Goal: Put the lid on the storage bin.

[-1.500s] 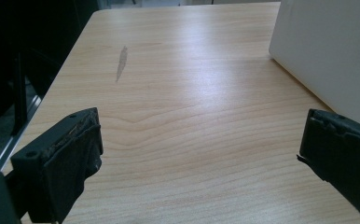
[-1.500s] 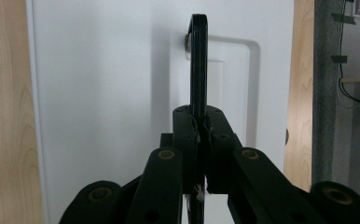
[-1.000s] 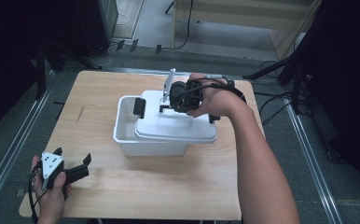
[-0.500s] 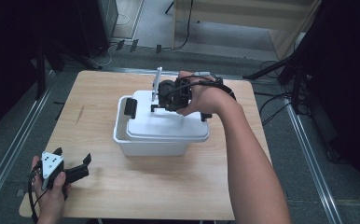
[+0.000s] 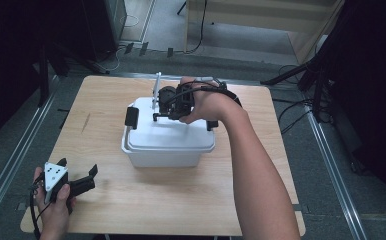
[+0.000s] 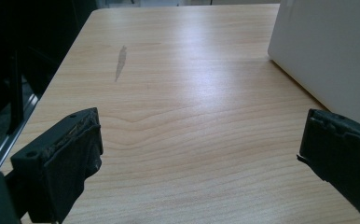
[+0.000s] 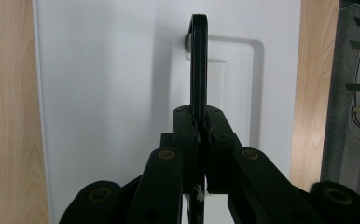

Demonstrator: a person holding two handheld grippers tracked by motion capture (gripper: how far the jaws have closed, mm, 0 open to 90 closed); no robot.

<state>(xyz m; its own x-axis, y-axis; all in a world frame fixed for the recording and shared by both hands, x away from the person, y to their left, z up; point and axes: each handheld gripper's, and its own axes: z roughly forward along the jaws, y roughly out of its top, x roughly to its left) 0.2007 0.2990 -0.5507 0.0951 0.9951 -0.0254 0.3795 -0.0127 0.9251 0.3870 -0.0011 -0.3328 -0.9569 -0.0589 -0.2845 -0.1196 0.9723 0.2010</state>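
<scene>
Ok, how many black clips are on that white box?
2: left clip on the box's left end, right clip on its right end, by the wrist. More may be hidden.

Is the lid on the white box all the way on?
Almost. The lid covers the white box but sits shifted, overhanging its right edge, while the right tongs pinch its black handle.

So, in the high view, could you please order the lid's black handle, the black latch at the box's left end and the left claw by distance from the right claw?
1. Black handle: clamped in the right claw.
2. Black latch: left end of the white box.
3. Left claw: open at the table's near-left corner.
</scene>
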